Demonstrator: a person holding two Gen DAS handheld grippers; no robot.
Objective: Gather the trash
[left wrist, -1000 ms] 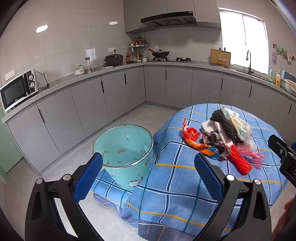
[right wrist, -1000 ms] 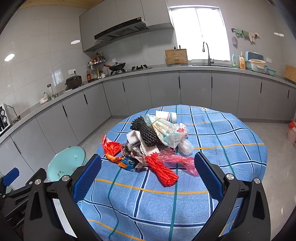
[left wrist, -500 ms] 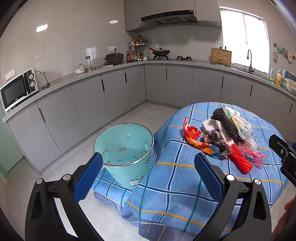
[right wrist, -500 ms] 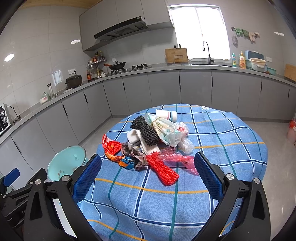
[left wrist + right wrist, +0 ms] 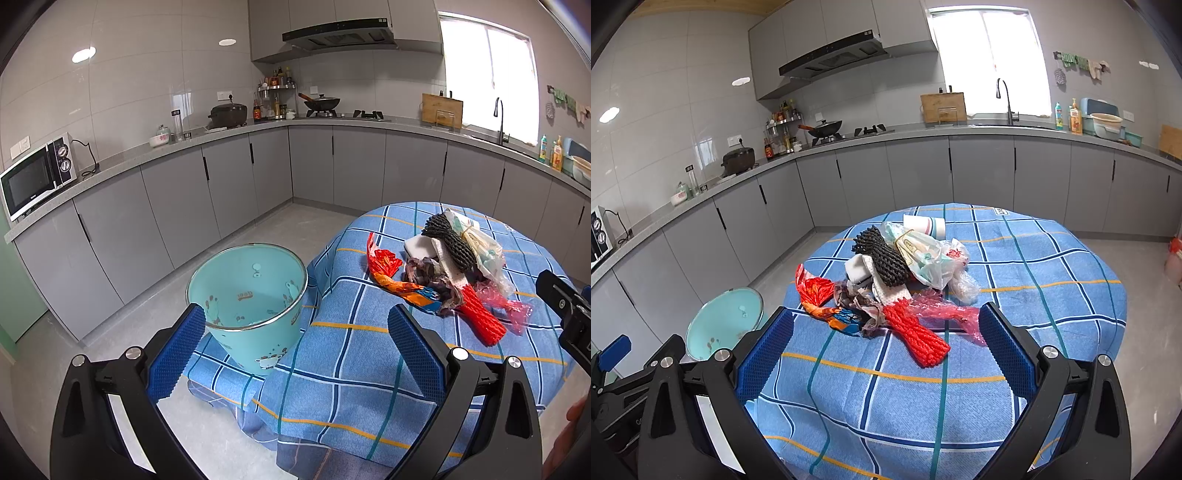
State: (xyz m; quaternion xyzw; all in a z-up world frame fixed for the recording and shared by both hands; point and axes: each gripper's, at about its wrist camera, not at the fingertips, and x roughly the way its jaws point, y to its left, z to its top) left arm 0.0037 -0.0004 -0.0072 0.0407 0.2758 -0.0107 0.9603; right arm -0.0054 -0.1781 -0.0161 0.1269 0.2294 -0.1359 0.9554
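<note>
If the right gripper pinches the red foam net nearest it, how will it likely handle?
The red foam net looks like open mesh, so it will probably squash between the pads and weigh very little. It lies flat and limp on the cloth, so expect it to droop. Its far end touches the pink bubble wrap, which may drag along.

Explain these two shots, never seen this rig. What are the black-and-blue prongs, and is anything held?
No robot here: a person carries a two-finger gripper in each hand, each with a fisheye camera looking along its fingers. The prongs are those fingers. One picture is from the left gripper, the other from the right gripper. Both are open and hold nothing. On the table lies a trash pile. A teal bin stands on the floor beside the table.
</note>
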